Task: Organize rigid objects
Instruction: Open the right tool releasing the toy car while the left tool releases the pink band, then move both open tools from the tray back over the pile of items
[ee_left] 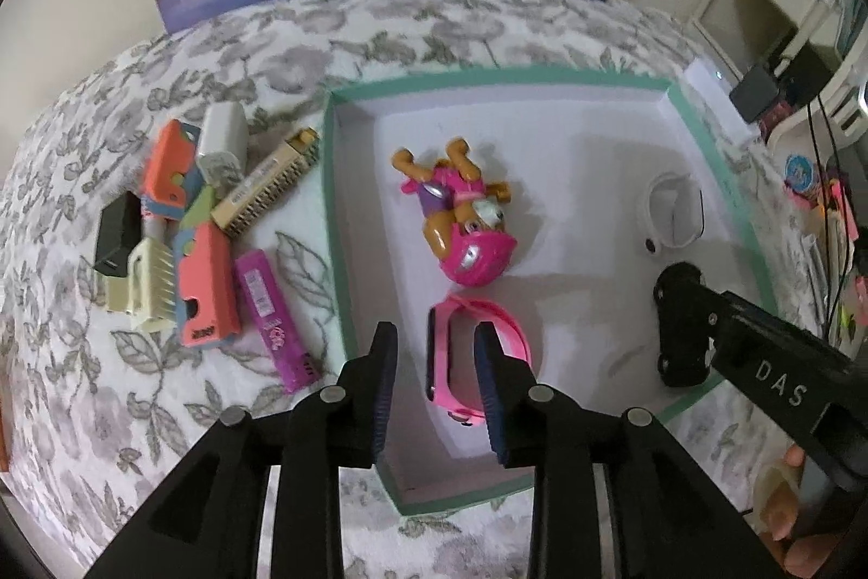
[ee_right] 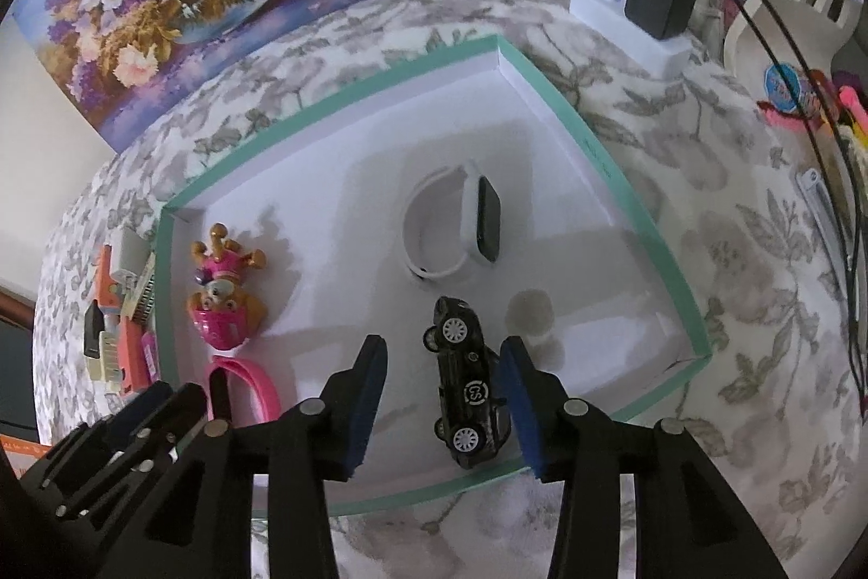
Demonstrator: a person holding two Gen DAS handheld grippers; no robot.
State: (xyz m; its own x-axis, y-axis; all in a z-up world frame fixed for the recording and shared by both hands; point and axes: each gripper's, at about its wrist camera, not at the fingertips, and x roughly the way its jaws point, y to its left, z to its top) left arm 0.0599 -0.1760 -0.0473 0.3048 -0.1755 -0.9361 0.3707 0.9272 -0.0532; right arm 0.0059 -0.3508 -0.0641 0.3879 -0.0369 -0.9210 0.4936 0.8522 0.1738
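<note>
**Both tongs loose over the box**

A pile of small items lies left on the floral tabletop. In the teal-rimmed box, my left tongs stand narrowly parted around the pink band, not pressing. The puppy toy and white band lie beyond. My right tongs gape wider, black car between them, unpinched.

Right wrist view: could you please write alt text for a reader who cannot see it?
The right claw hangs open over a black toy car lying on its side in a white tray with a green rim. The tray also holds a white wristband, a pink dog figure and a pink wristband.
</note>
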